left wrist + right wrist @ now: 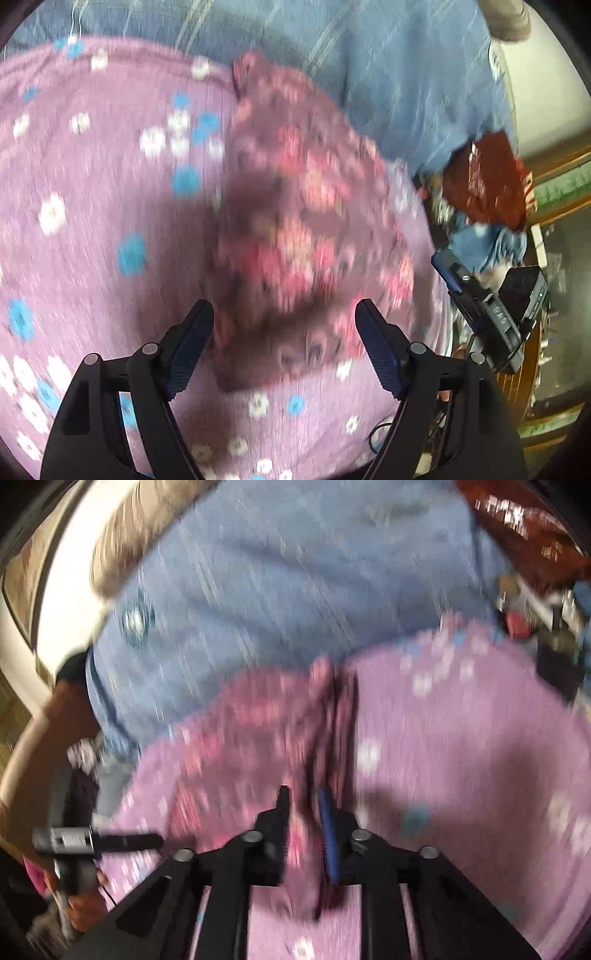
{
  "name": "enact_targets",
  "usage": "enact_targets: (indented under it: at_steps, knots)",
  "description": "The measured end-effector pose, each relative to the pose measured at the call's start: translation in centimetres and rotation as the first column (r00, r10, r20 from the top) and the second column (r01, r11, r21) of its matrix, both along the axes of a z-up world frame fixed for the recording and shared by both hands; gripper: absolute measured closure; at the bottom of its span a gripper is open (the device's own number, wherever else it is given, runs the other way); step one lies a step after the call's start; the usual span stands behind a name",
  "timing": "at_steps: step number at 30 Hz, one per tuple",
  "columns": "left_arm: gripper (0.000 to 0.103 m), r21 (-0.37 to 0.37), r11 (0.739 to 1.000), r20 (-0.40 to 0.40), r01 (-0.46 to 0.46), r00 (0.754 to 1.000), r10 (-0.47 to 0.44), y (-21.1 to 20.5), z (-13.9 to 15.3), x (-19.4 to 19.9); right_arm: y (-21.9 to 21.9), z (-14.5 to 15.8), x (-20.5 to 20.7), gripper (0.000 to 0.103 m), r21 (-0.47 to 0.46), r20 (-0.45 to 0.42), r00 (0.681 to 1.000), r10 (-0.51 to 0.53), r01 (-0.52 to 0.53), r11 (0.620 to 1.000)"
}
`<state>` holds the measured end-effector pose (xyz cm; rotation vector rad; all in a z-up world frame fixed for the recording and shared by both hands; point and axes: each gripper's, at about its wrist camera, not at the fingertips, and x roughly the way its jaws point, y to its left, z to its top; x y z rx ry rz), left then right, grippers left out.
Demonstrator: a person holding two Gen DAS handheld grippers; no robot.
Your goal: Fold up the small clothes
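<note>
A small maroon garment with pink flowers [295, 221] lies on a purple flowered cloth [92, 184]. My left gripper [284, 314] is open just above the garment's near end, holding nothing. In the right wrist view my right gripper [304, 801] is shut on a bunched edge of the same garment [258, 716], which hangs between the fingers. The right gripper also shows at the right edge of the left wrist view [484, 306]. Both views are blurred by motion.
A blue bedsheet [369, 74] lies beyond the purple cloth [461, 757]. A dark red cloth [484, 177] and a blue one [484, 243] lie at the right edge. A wooden bed frame [554, 173] runs along the right.
</note>
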<state>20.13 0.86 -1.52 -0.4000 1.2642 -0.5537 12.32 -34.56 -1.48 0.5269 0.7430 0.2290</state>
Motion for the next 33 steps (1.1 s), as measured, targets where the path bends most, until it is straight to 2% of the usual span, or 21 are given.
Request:
enact_targets:
  at_steps: [1,2,5,10,11,12,13,14,16,17,19,21,22,24,27,29,31,33]
  knots:
    - [0.024,0.019,1.000,0.007,-0.017,1.000,0.016,0.0,0.3,1.3,-0.7,0.7,1.1,0.058,0.024,0.012,1.000,-0.023,0.023,0.999]
    - [0.024,0.042,0.999,0.007,-0.030,1.000,0.030,-0.3,0.4,2.7,-0.8,1.0,2.1,0.052,0.033,0.010,0.999,-0.035,0.035,0.999]
    - [0.024,0.096,0.994,-0.011,-0.055,0.998,0.056,-1.1,-0.1,6.3,-0.4,0.4,6.9,0.051,0.036,-0.052,0.998,-0.029,0.031,0.999]
    - [0.024,0.113,0.993,-0.077,-0.039,0.996,0.048,-2.8,-2.0,11.2,0.0,-1.7,13.4,0.052,0.064,-0.111,0.993,-0.047,0.054,0.996]
    - [0.024,0.115,0.993,-0.082,-0.031,0.996,0.040,-3.1,-2.2,11.6,0.0,-2.2,14.4,0.057,0.075,-0.121,0.992,-0.036,0.045,0.996]
    - [0.024,0.114,0.993,-0.082,-0.025,0.996,0.035,-3.3,-2.5,11.9,0.3,-2.6,15.6,0.070,0.094,-0.139,0.990,0.015,-0.002,0.996]
    - [0.024,0.104,0.994,-0.070,-0.028,0.997,0.035,-3.0,-2.8,12.1,0.7,-2.8,16.2,0.096,0.098,-0.150,0.986,0.065,-0.051,0.994]
    - [0.024,0.099,0.994,-0.058,-0.040,0.997,0.046,-3.0,-3.1,12.3,1.1,-2.5,16.5,0.099,0.075,-0.144,0.985,0.092,-0.082,0.994]
    - [0.024,0.108,0.992,-0.063,-0.064,0.995,0.071,-2.9,-4.2,12.7,1.1,-0.9,16.0,0.099,0.063,-0.044,0.994,0.100,-0.098,0.993]
    - [0.024,0.102,0.992,-0.072,-0.073,0.994,0.081,-3.0,-4.8,12.8,0.5,-0.9,16.0,0.099,0.072,-0.031,0.997,0.067,-0.065,0.995]
    - [0.023,0.123,0.989,-0.039,-0.076,0.996,0.081,-3.4,-4.3,12.5,0.1,-2.5,17.0,0.099,0.009,-0.114,0.993,0.034,-0.033,0.999]
    - [0.023,0.186,0.981,0.000,-0.064,0.998,0.065,-4.0,-3.2,11.6,0.5,-4.4,17.5,0.096,-0.089,-0.216,0.976,0.027,-0.047,0.995]
    - [0.023,0.217,0.974,0.042,-0.068,0.997,0.060,-4.1,-2.4,10.8,0.6,-4.3,16.9,0.095,-0.097,-0.199,0.980,0.025,-0.045,0.994]
    - [0.023,0.264,0.961,0.101,-0.082,0.993,0.057,-4.1,-1.1,9.1,0.6,-2.4,15.3,0.090,-0.075,-0.121,0.992,0.024,-0.033,0.997]
    - [0.023,0.297,0.950,0.171,-0.095,0.984,0.045,-3.9,0.0,6.2,1.3,0.0,12.8,0.090,-0.036,-0.032,0.997,0.074,-0.075,0.997]
    - [0.023,0.328,0.938,0.193,-0.109,0.980,0.046,-3.9,-0.1,5.7,2.0,0.7,11.3,0.090,-0.032,-0.012,0.995,0.098,-0.099,0.995]
    - [0.023,0.332,0.937,0.195,-0.105,0.980,0.041,-3.5,-0.3,5.0,2.6,0.6,10.3,0.090,-0.010,-0.004,0.992,0.128,-0.128,0.992]
    - [0.023,0.327,0.939,0.194,-0.108,0.980,0.045,-3.3,-0.4,4.5,3.4,-0.8,10.0,0.090,-0.043,-0.046,0.990,0.136,-0.137,0.990]
